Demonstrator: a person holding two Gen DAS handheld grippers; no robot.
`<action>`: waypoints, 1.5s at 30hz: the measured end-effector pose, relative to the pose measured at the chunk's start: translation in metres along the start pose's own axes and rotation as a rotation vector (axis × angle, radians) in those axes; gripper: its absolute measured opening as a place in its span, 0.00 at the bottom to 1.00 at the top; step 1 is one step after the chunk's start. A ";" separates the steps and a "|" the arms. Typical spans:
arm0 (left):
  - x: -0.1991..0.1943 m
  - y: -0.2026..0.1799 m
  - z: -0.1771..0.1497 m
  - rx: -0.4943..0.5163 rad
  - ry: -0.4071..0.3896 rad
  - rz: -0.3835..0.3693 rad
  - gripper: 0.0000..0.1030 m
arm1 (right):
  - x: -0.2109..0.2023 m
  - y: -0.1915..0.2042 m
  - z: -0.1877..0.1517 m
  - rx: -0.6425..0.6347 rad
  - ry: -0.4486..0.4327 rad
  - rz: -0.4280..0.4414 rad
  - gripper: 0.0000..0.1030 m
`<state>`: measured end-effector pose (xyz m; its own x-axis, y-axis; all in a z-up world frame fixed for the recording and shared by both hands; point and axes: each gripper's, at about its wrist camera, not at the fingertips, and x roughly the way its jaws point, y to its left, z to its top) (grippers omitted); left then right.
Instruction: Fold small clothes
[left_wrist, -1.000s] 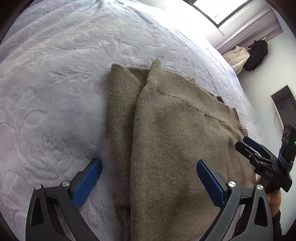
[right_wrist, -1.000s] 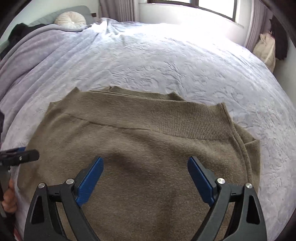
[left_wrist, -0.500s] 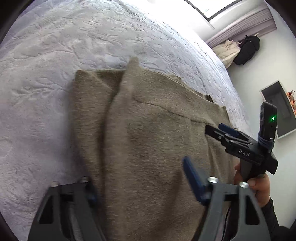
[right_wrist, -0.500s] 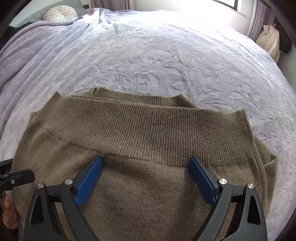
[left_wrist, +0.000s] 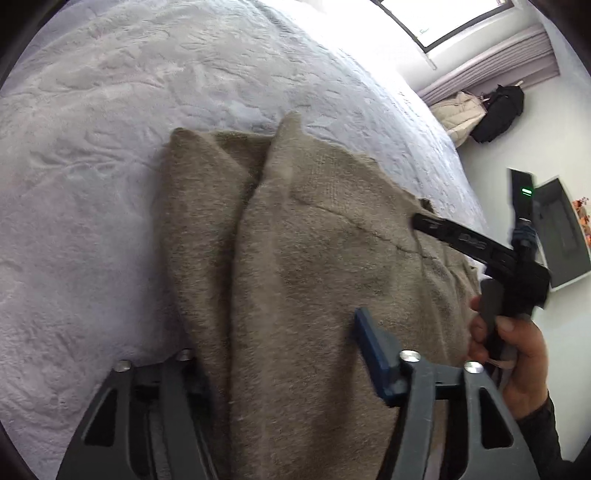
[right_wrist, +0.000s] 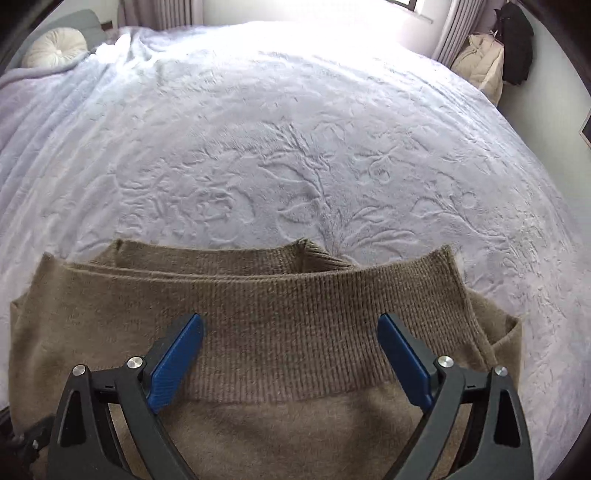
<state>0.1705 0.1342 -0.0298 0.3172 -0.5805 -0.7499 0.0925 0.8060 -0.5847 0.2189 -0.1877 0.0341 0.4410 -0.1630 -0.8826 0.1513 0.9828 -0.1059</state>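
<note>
An olive-brown knit sweater (left_wrist: 314, 266) lies partly folded on the bed, its ribbed hem (right_wrist: 295, 325) facing away in the right wrist view. My left gripper (left_wrist: 280, 354) is open and straddles the sweater's left side; its left finger is hidden under the fabric, its right pad (left_wrist: 373, 350) rests on top. My right gripper (right_wrist: 290, 350) is open just above the ribbed hem, holding nothing. It also shows in the left wrist view (left_wrist: 436, 229), reaching over the sweater's right edge.
A pale lavender embossed bedspread (right_wrist: 295, 147) covers the bed around the sweater. A round white cushion (right_wrist: 55, 46) lies at the far left. A beige bag (right_wrist: 480, 62) and black bag (right_wrist: 517, 40) stand by the curtain.
Both grippers moved forward over the sweater. My left gripper's left finger slid under the fabric. My right gripper advanced from the body to the ribbed hem.
</note>
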 end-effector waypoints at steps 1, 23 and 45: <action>0.001 -0.004 0.000 0.003 0.001 0.015 0.70 | 0.009 0.003 0.002 -0.017 0.027 -0.012 0.95; -0.019 -0.026 0.002 0.021 -0.017 0.153 0.17 | -0.068 -0.016 -0.158 -0.152 -0.095 0.095 0.97; -0.029 -0.107 0.012 0.114 -0.003 0.351 0.14 | -0.048 -0.052 -0.110 -0.078 -0.062 0.165 1.00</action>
<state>0.1630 0.0661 0.0585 0.3514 -0.2664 -0.8975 0.0823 0.9637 -0.2538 0.0929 -0.2211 0.0313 0.5080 -0.0016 -0.8614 0.0042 1.0000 0.0007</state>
